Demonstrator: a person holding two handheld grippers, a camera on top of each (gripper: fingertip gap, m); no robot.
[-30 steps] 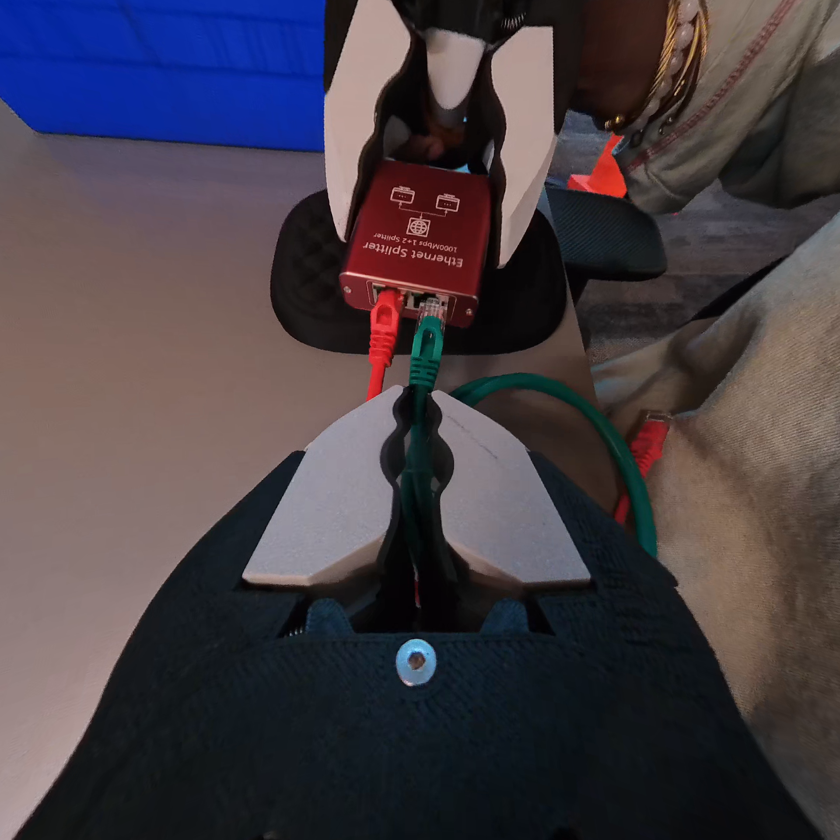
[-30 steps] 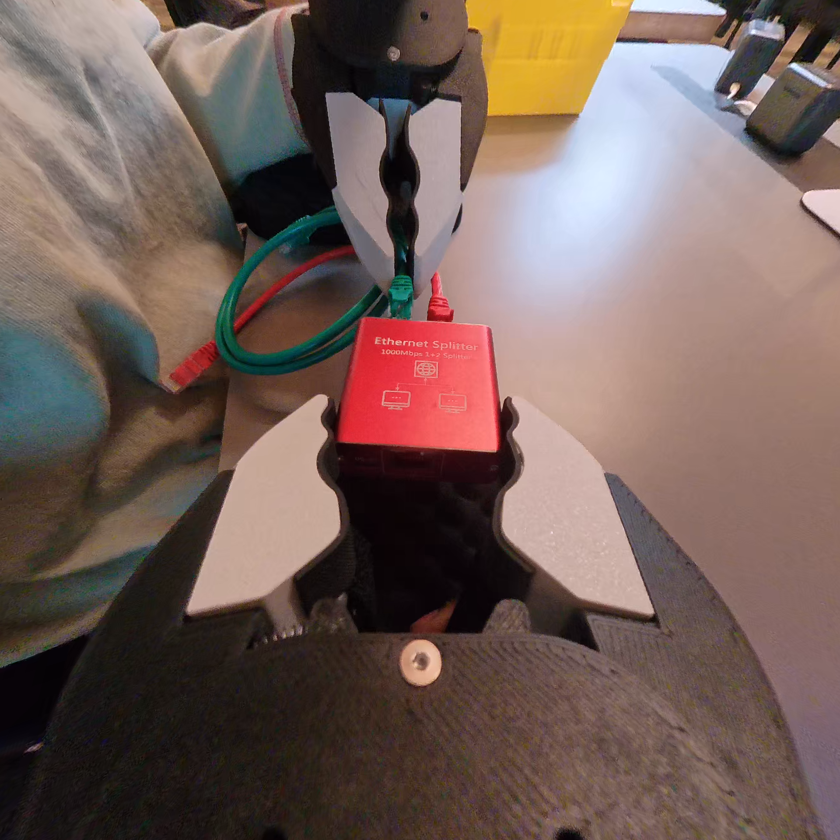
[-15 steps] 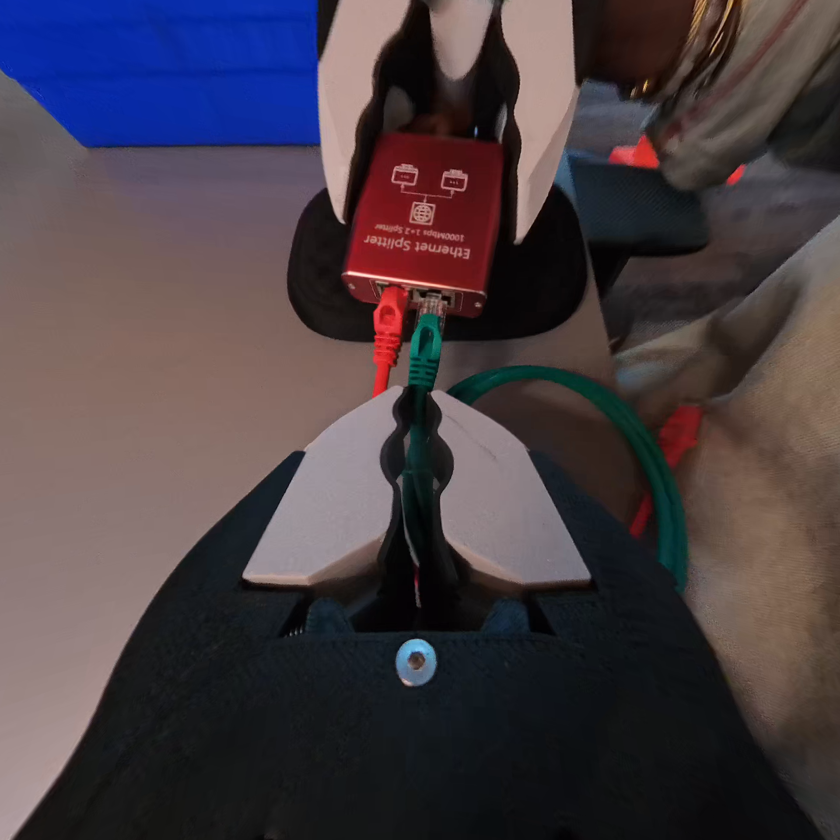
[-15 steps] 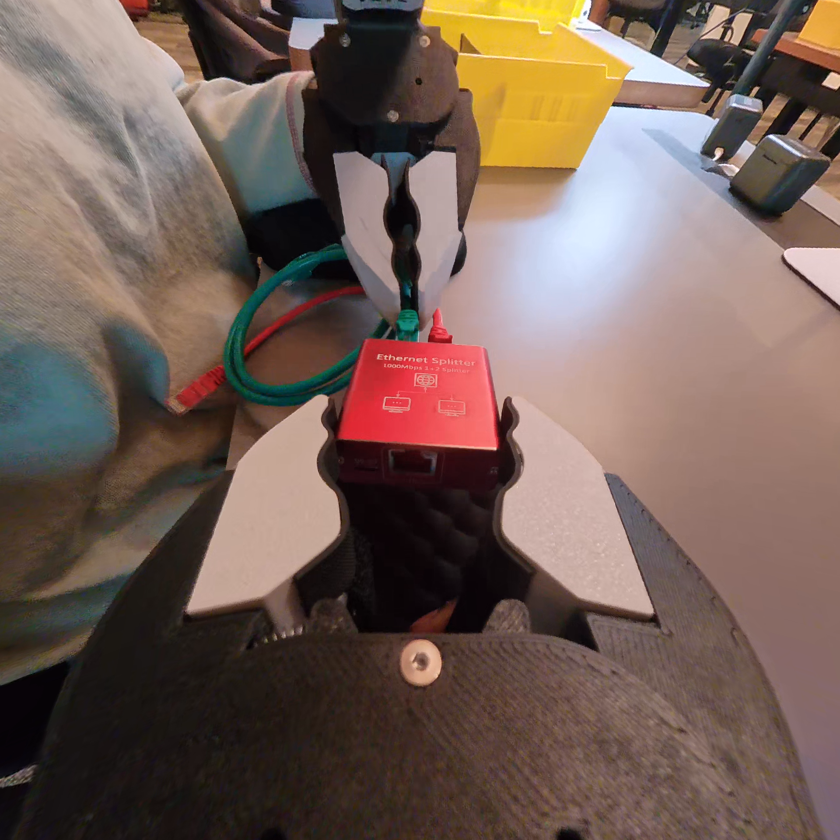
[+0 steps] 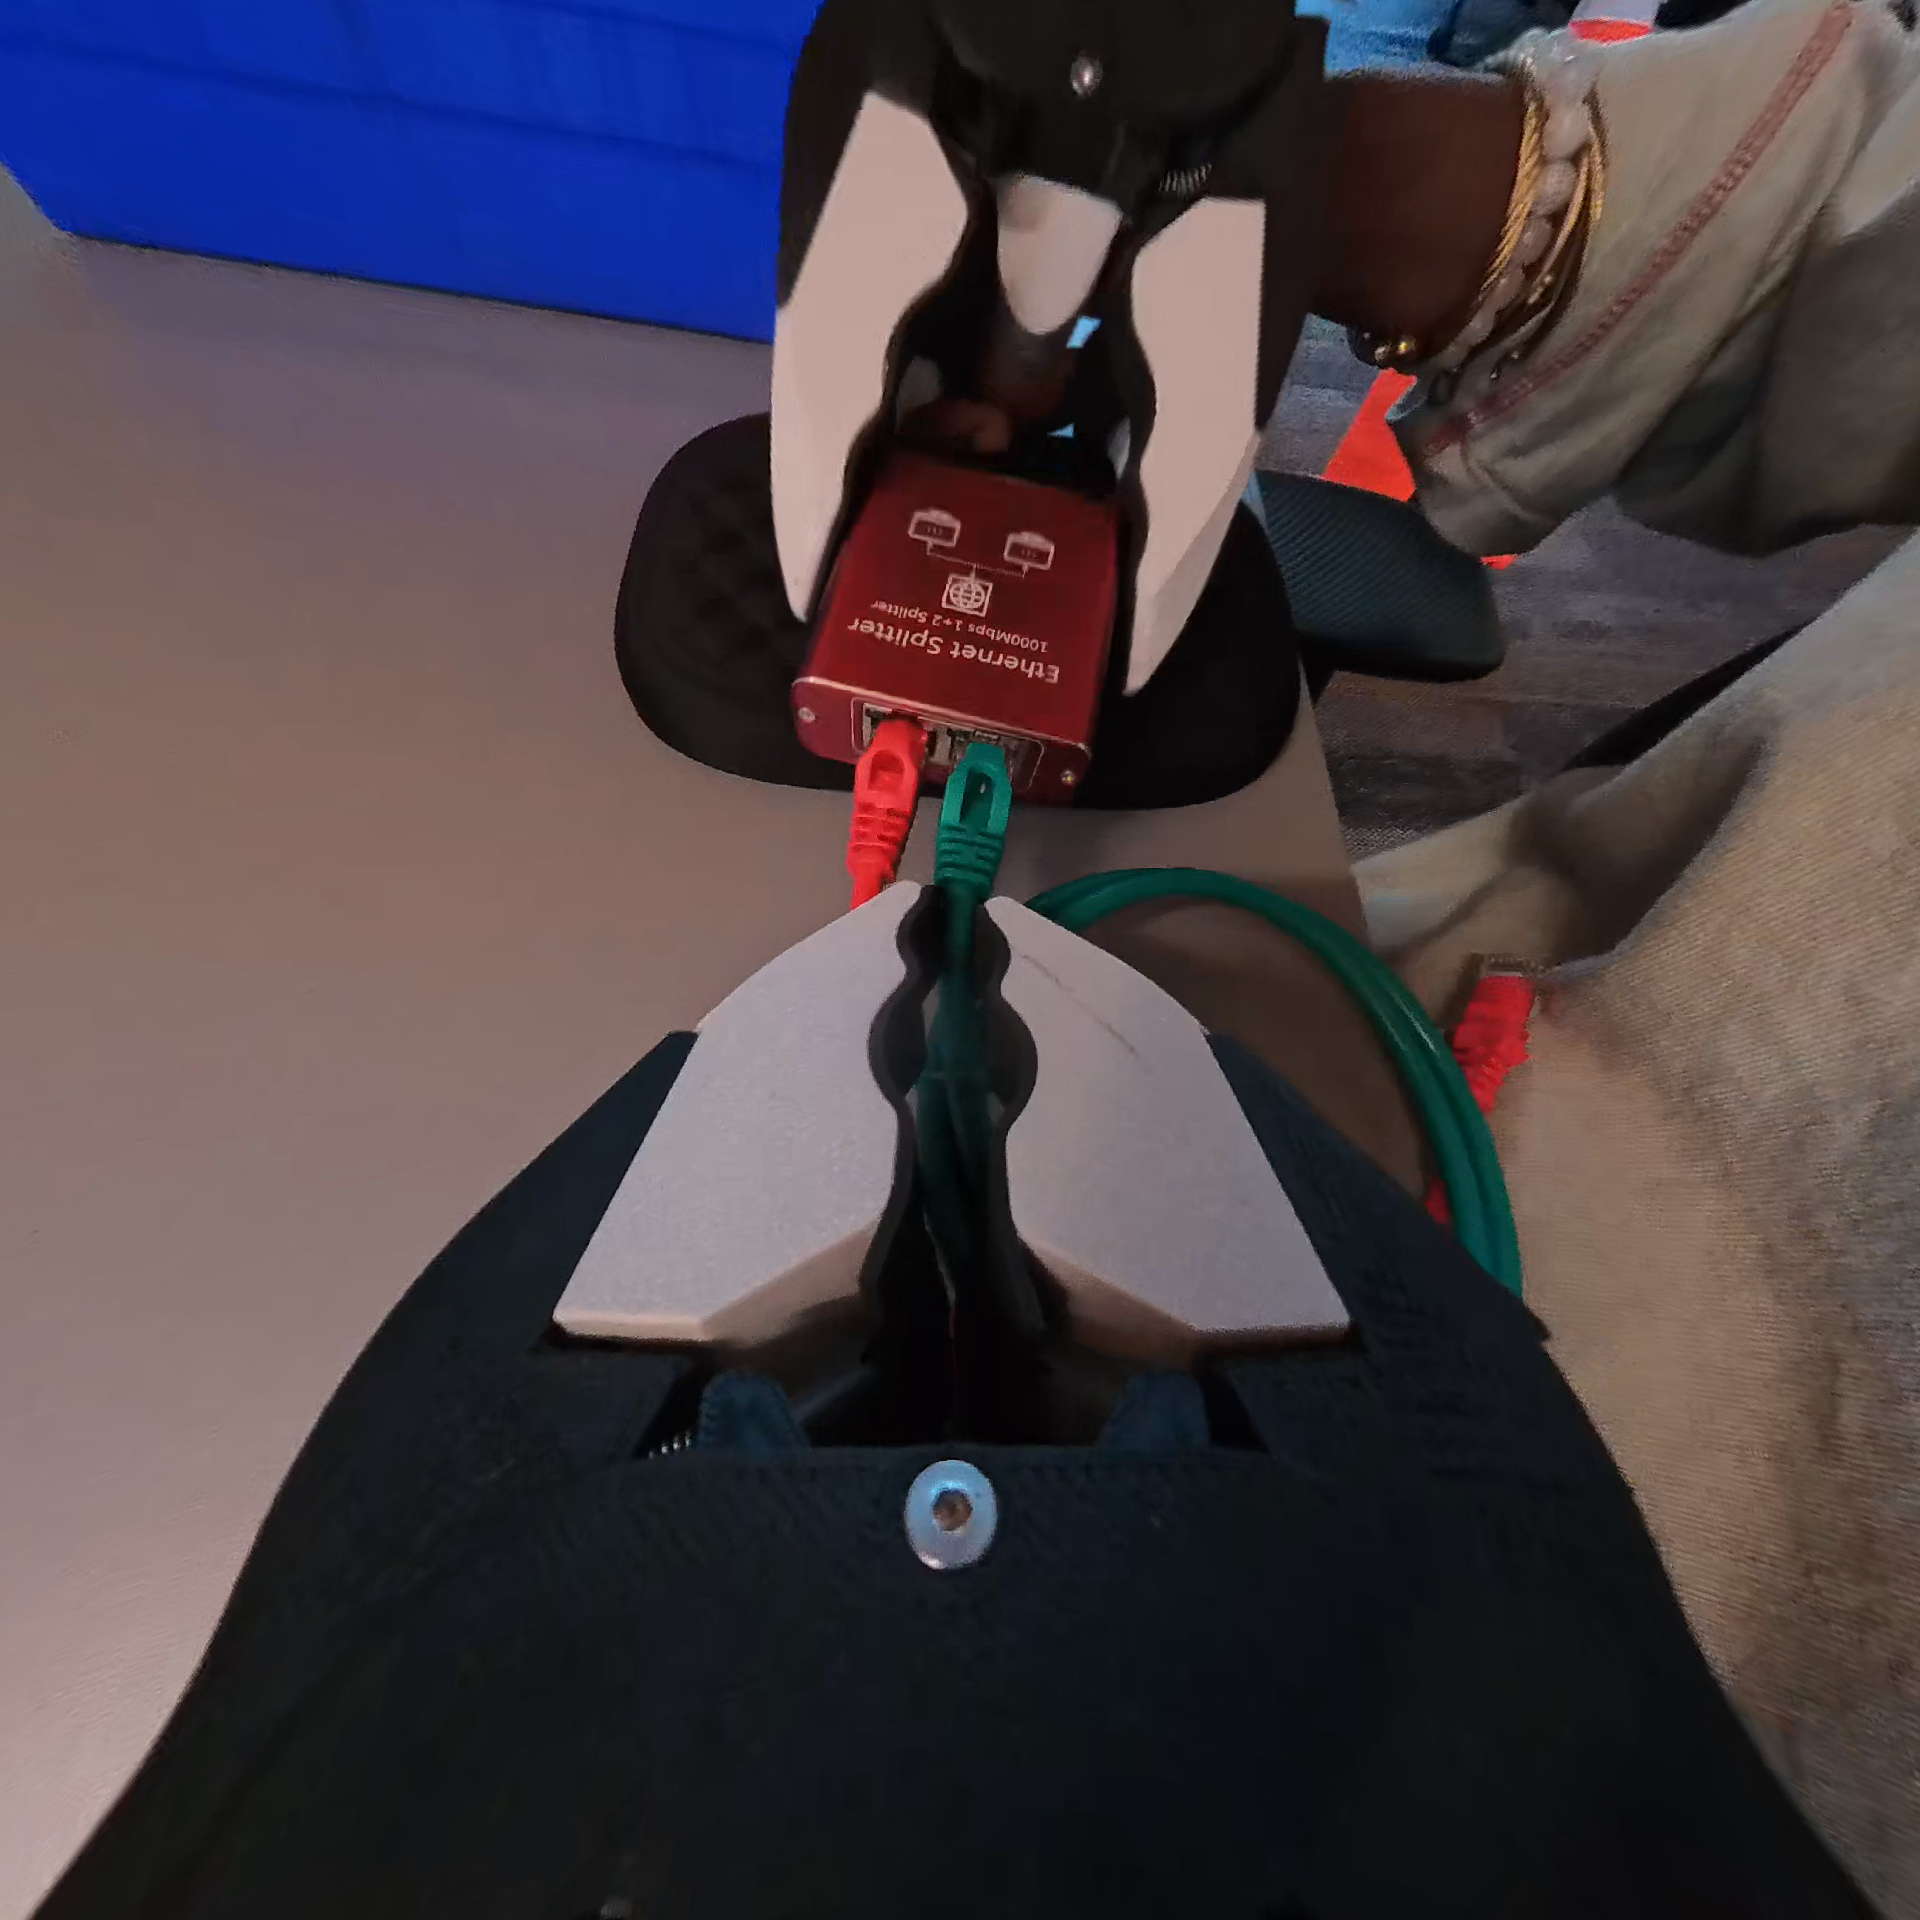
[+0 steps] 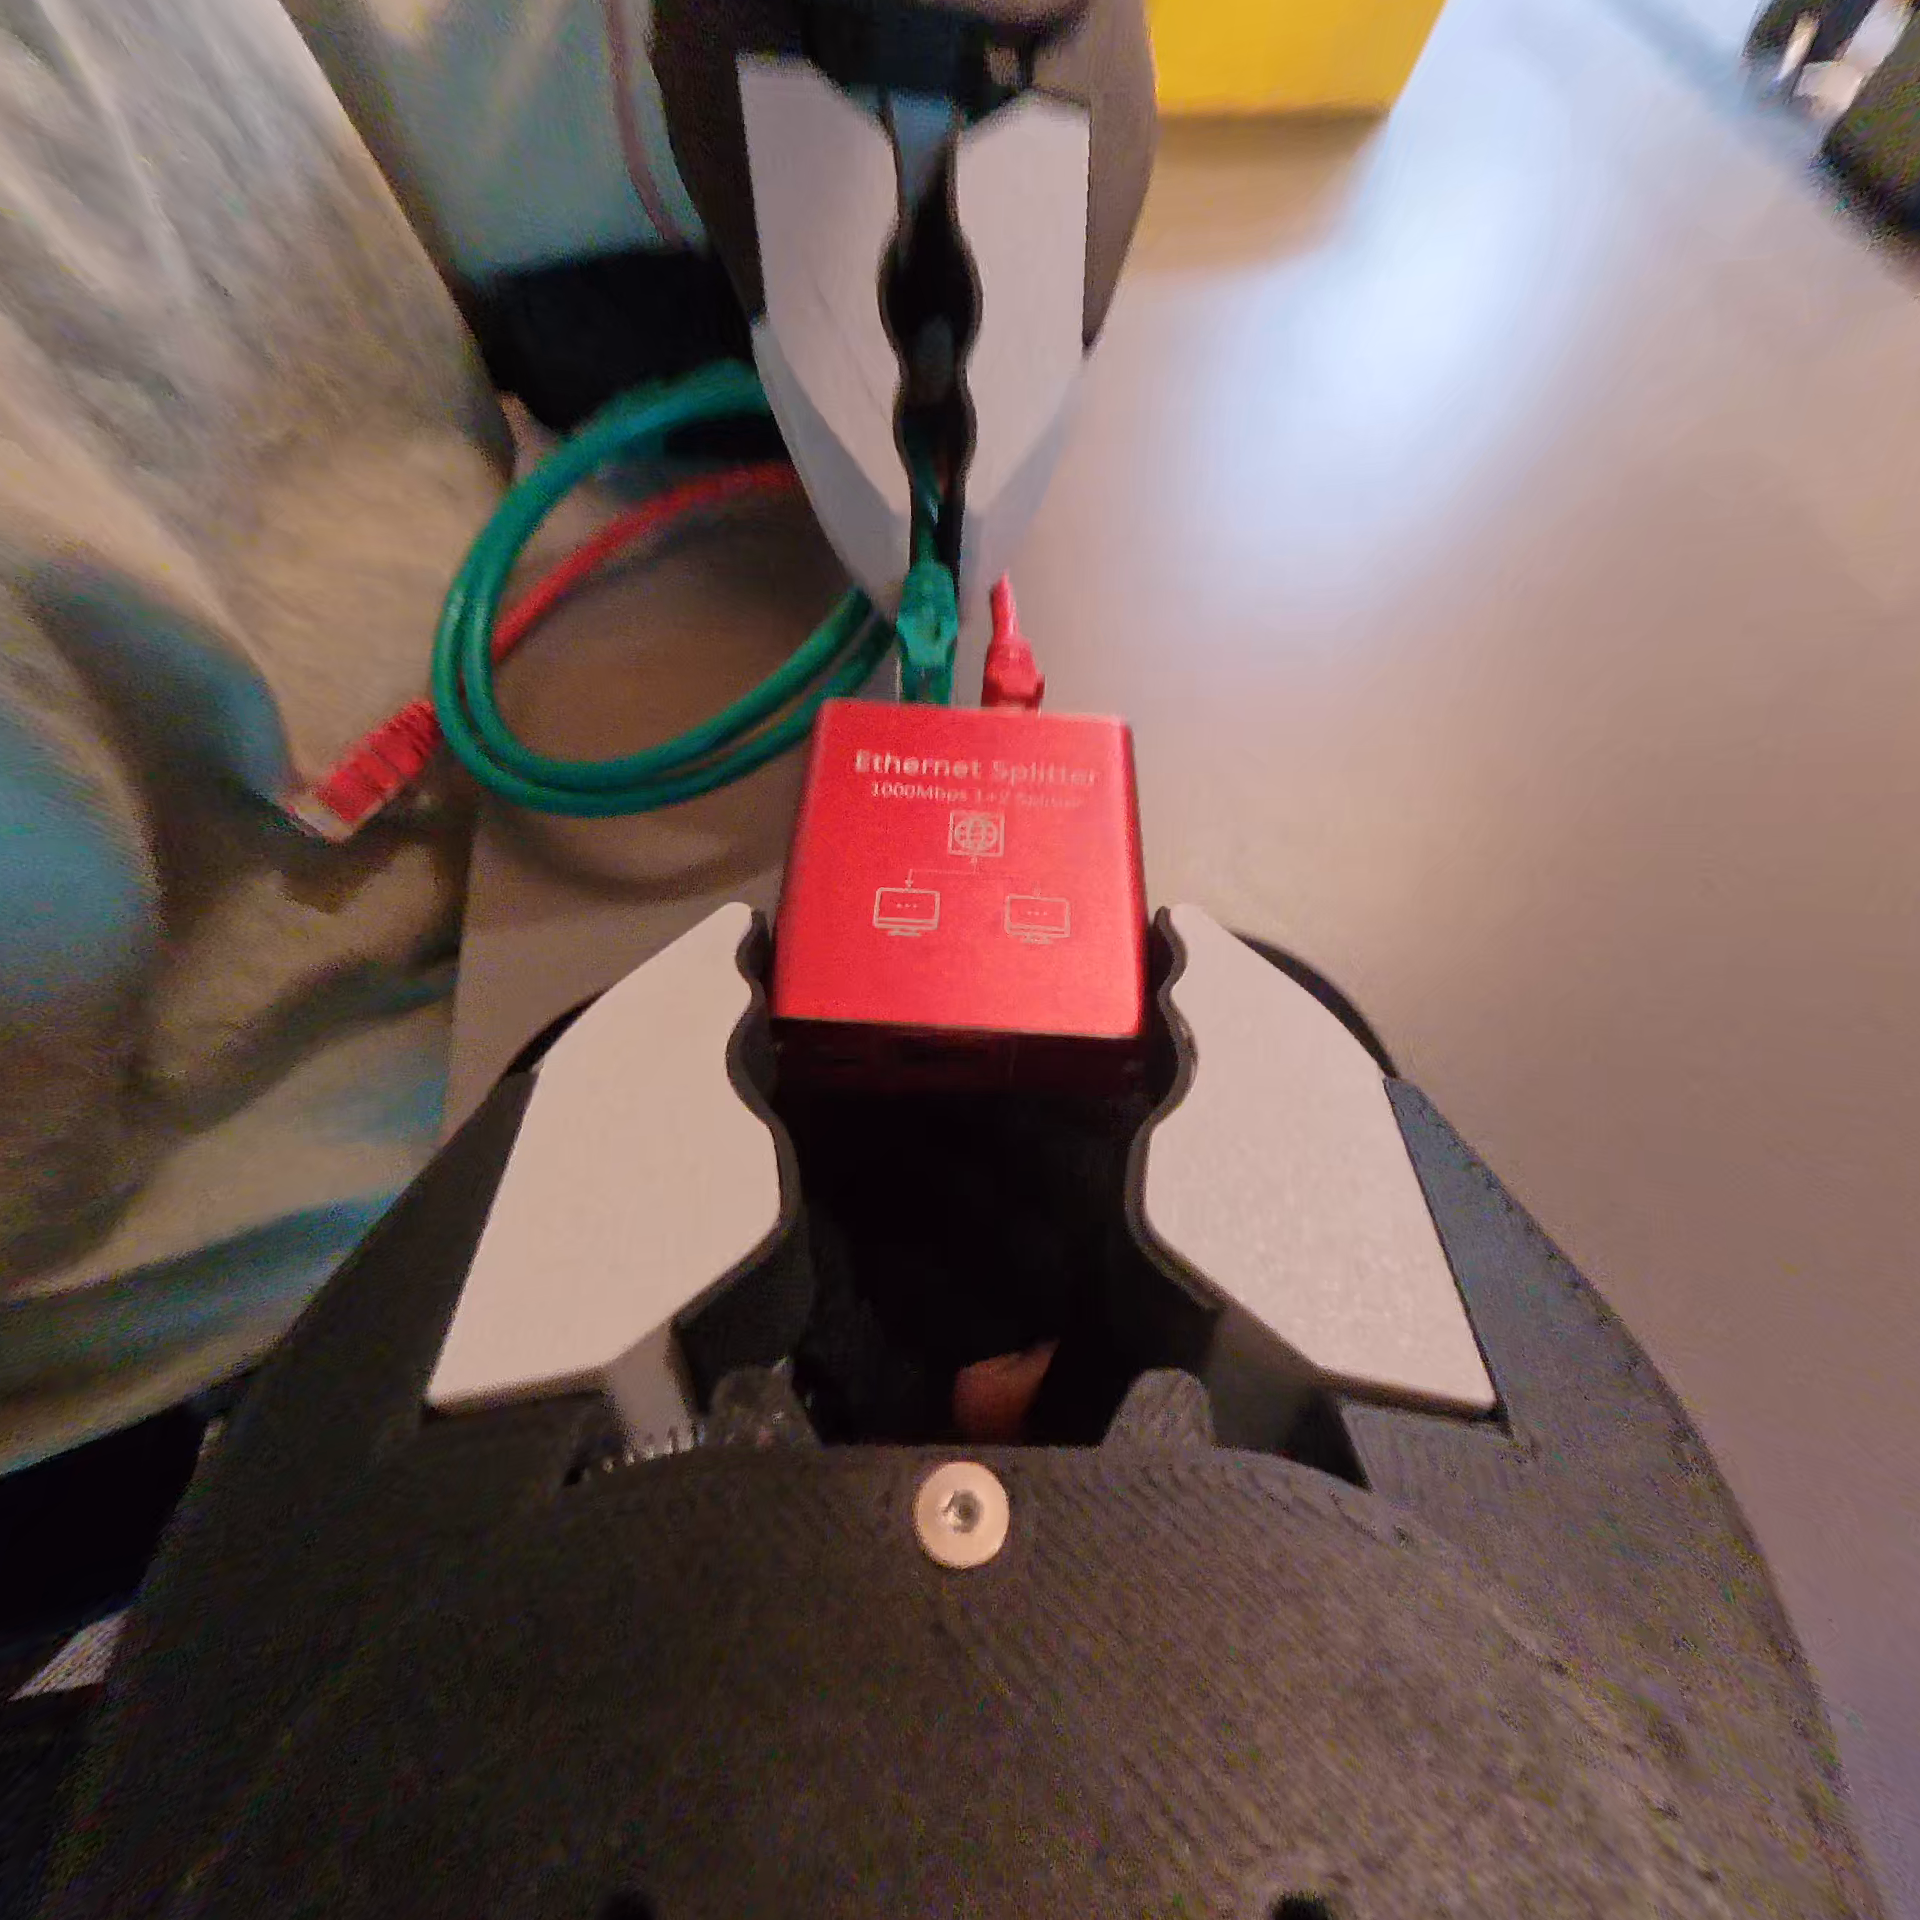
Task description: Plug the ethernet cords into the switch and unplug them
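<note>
A red metal switch box [image 5: 961, 613] [image 6: 961, 873] is held between the pads of my right gripper [image 6: 961, 935], which also shows in the left wrist view [image 5: 966, 655]. A red cord plug [image 5: 883, 790] [image 6: 1010, 655] sits in its left port as the left wrist view shows it. The green cord plug [image 5: 971, 810] [image 6: 927, 623] sits at the port beside it. My left gripper [image 5: 951, 909] [image 6: 930, 561] is shut on the green cord just behind that plug. The green cord loops [image 5: 1382, 1039] [image 6: 582, 769] back to the right.
The grey table [image 5: 312, 831] [image 6: 1507, 727] edge runs beside a person's beige clothing [image 5: 1714, 1143]. The red cord's loose end [image 5: 1496, 1023] [image 6: 364, 774] lies against the clothing. A blue bin [image 5: 416, 135] stands at the far left, a yellow bin [image 6: 1288, 52] behind the left gripper. The left gripper's tips are roughly 7 centimeters from the right gripper's.
The switch in the right gripper tilted up and back down and came a little closer to the left gripper. The green plug sits deeper at the port. Both grips are unchanged.
</note>
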